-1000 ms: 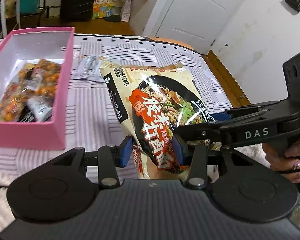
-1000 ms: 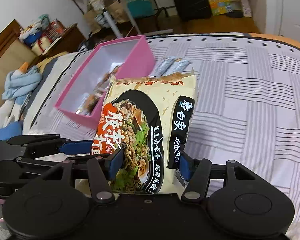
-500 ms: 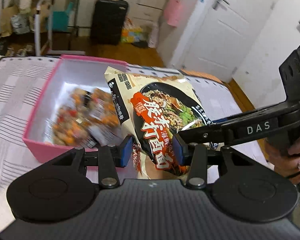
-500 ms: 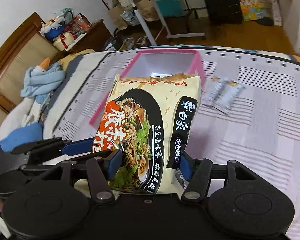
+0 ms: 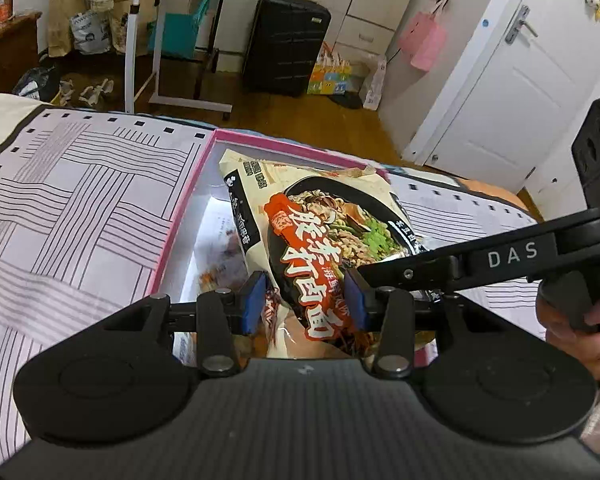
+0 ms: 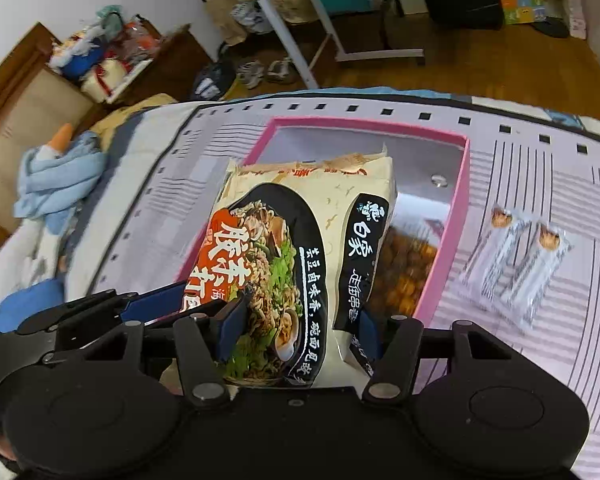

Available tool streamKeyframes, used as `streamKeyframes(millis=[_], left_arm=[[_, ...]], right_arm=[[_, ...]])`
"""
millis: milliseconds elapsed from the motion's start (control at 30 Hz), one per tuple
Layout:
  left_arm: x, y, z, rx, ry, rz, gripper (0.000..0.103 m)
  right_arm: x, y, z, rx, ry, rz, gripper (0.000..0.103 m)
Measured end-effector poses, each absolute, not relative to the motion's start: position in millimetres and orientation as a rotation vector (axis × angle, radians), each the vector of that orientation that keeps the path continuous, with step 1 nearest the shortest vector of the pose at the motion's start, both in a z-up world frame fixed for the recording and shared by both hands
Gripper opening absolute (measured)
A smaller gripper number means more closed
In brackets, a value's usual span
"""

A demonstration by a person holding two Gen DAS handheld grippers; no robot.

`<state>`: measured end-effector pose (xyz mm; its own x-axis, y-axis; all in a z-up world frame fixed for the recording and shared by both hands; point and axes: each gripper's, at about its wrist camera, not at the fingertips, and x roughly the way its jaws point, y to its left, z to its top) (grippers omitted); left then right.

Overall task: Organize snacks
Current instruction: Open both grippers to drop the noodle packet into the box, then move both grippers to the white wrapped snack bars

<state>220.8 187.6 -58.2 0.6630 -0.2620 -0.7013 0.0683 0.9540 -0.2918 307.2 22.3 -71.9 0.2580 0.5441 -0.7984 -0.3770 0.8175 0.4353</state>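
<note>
A large cream and black noodle packet (image 5: 324,240) with red lettering is held above the pink box (image 5: 188,204). My left gripper (image 5: 306,300) is shut on its lower end. My right gripper (image 6: 300,324) is shut on the same packet (image 6: 296,256) from the other side; its arm marked DAS (image 5: 512,254) crosses the left wrist view. The pink box (image 6: 456,216) holds orange snack packets (image 6: 404,268), partly hidden by the noodle packet. Two small clear snack sachets (image 6: 516,268) lie on the bedspread to the right of the box.
The box sits on a striped bedspread (image 5: 80,208) on a bed. Beyond the bed's far edge are a wooden floor, a black suitcase (image 5: 284,44), a rolling desk (image 5: 172,36) and a white door (image 5: 512,80). A blue cloth (image 6: 56,176) lies at the left.
Both grippers have carried the noodle packet leftward, from over the bedspread to over the pink box. The box now lies directly under and behind the packet.
</note>
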Motion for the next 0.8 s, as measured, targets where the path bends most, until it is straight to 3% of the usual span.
streamKeyframes(millis=[133,267,367,800], left_arm=[[245.3,185.9,-74.9,-0.217,0.864,-0.178,0.041],[241.7,176.8,-77.2,-0.172,0.854,-0.114,0.047],[226.8,173.0,-68.4,-0.152,0.847,-0.091,0.054],[180.6,114.5,2.3,-0.122,0.718,-0.187,0.054]], right_arm=[[318.2,30.7,-83.3,0.135,1.155,0.602,0.064],[306.6,19.0,-67.7,0.088,1.090,0.620,0.072],[289.3,-1.0,-46.6,0.055,1.037,0.646,0.072],[239.5,-112.7,8.4,0.002,0.724,0.601,0.073]])
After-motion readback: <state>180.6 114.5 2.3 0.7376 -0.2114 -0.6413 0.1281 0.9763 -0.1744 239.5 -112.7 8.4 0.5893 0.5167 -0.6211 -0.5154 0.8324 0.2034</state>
